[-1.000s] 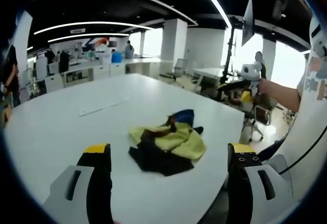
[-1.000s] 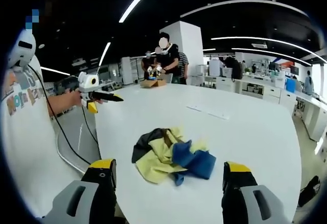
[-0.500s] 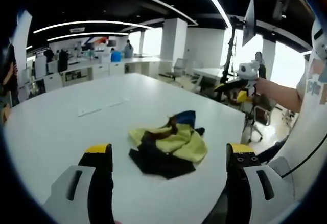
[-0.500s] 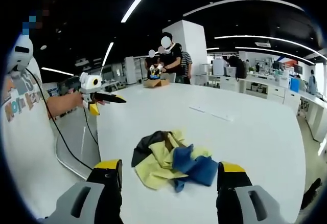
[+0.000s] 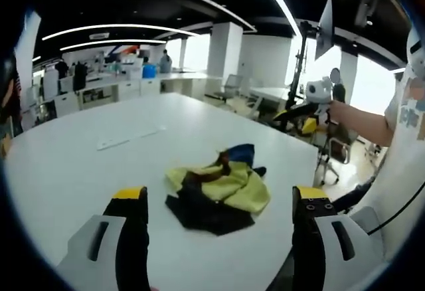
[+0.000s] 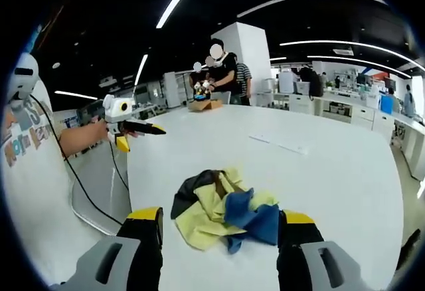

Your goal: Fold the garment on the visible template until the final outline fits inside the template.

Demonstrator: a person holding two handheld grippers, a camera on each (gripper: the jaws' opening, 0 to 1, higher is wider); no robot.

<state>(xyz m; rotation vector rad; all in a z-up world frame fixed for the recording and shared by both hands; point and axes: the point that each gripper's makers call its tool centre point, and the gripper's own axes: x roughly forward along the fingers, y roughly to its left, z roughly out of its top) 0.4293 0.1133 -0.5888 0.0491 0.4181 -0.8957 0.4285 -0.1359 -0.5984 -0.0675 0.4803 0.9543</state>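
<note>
A crumpled garment point(image 5: 216, 191) in yellow, black and blue lies bunched on the white table point(image 5: 73, 171), close to its near edge. My left gripper point(image 5: 219, 234) is open just short of the heap, its yellow-tipped jaws wide on either side and holding nothing. In the right gripper view the same garment point(image 6: 224, 214) shows its blue part nearest. My right gripper point(image 6: 221, 244) is open in front of it and touches nothing. Each gripper also appears in the other's view, held up off the table: the right gripper point(image 5: 307, 105) and the left gripper point(image 6: 133, 127).
A thin pale strip point(image 5: 129, 138) lies flat on the table beyond the garment, also seen as a strip point(image 6: 279, 145). Some people point(image 6: 222, 72) stand by a cardboard box point(image 6: 204, 105) at the far end. A monitor stand point(image 5: 322, 22) and a chair point(image 5: 339, 148) are beyond the table edge.
The right gripper's view has edged a little closer to the garment and its jaws stand slightly narrower. The garment lies as before, and the left gripper has hardly moved.
</note>
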